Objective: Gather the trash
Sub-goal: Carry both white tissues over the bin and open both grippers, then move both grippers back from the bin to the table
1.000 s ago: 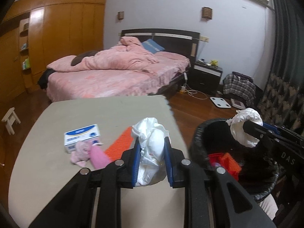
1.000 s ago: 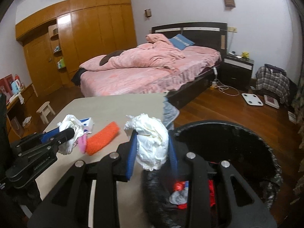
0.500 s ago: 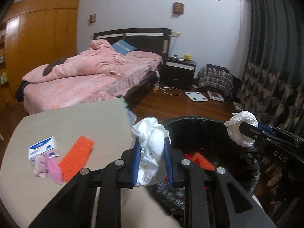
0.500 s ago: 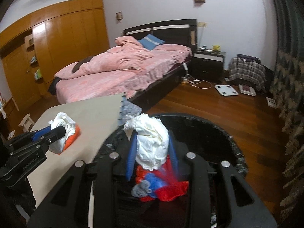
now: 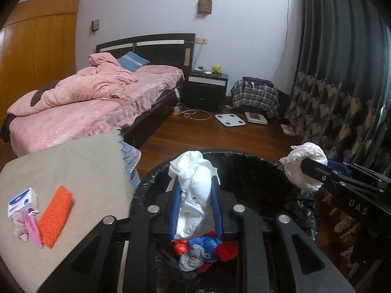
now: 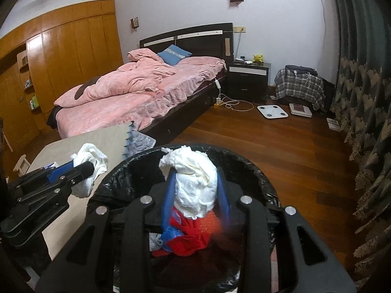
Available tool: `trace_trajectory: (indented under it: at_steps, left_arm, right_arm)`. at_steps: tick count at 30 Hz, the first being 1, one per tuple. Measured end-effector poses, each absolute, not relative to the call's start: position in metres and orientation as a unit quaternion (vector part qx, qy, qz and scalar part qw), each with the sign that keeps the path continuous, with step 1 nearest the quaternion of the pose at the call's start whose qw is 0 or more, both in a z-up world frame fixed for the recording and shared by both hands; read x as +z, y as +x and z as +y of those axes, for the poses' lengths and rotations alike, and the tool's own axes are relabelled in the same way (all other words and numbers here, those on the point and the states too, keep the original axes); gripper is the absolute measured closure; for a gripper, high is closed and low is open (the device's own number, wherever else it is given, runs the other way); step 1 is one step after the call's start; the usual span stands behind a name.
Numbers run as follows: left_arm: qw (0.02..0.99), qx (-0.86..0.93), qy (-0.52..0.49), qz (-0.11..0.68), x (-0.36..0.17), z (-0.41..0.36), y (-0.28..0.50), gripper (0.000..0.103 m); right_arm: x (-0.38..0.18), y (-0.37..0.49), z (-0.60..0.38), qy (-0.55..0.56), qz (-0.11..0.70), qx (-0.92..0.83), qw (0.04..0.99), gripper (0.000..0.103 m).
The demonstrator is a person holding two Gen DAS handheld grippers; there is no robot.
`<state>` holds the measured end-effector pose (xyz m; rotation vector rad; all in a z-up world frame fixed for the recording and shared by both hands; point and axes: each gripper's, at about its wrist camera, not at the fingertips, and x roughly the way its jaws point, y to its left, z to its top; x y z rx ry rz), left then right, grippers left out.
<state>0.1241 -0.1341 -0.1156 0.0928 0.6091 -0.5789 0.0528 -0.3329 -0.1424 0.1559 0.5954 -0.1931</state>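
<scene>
My left gripper [image 5: 195,193] is shut on a crumpled white plastic wad [image 5: 194,195] and hangs over the black-lined trash bin [image 5: 246,166]. My right gripper [image 6: 195,190] is shut on a crumpled white tissue wad [image 6: 193,185], also above the bin [image 6: 259,178]. Red, blue and grey trash [image 6: 185,234] lies at the bin's bottom. Each gripper shows in the other's view, the right gripper [image 5: 308,171] at right and the left gripper [image 6: 85,171] at left. On the beige table [image 5: 73,166] lie an orange sponge [image 5: 55,216], a small blue-white box [image 5: 20,201] and a pink item [image 5: 33,228].
Beyond the table stands a bed with pink bedding [image 5: 85,105]. A dark nightstand [image 5: 207,88], a white scale [image 5: 229,119] and a plaid-covered heap [image 5: 255,95] sit on the wooden floor. Dark curtains [image 5: 342,85] hang at the right.
Both grippers have swung right from above the table to over the bin, each still holding its white wad. The bin's contents have come into view beneath them.
</scene>
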Motion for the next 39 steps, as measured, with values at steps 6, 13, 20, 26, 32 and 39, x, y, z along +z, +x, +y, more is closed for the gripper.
trace_trajectory:
  at_steps: [6, 13, 20, 26, 32, 39]
  left_arm:
    - [0.906, -0.298, 0.044, 0.297, -0.118, -0.145, 0.124, 0.071]
    - [0.911, -0.29, 0.03, 0.29, -0.112, -0.134, 0.125, 0.037]
    - [0.929, -0.237, 0.016, 0.285, -0.104, -0.094, 0.128, 0.012]
    - [0.94, -0.192, 0.015, 0.281, -0.101, -0.05, 0.126, 0.006]
    - [0.95, -0.139, 0.017, 0.278, -0.102, 0.0, 0.123, 0.006]
    - [0.957, -0.075, 0.015, 0.281, -0.11, 0.057, 0.119, 0.006]
  right_arm:
    - [-0.146, 0.052, -0.344, 0.08, 0.294, -0.111, 0.946, 0.065]
    - [-0.145, 0.05, -0.347, 0.068, 0.282, -0.136, 0.947, 0.023]
    - [-0.142, 0.05, -0.337, 0.059, 0.274, -0.116, 0.953, 0.006]
    - [-0.139, 0.06, -0.316, 0.057, 0.278, -0.09, 0.955, 0.005]
    - [-0.135, 0.073, -0.28, 0.045, 0.28, -0.055, 0.957, 0.005]
    - [-0.134, 0.093, -0.235, 0.03, 0.286, -0.009, 0.958, 0.005]
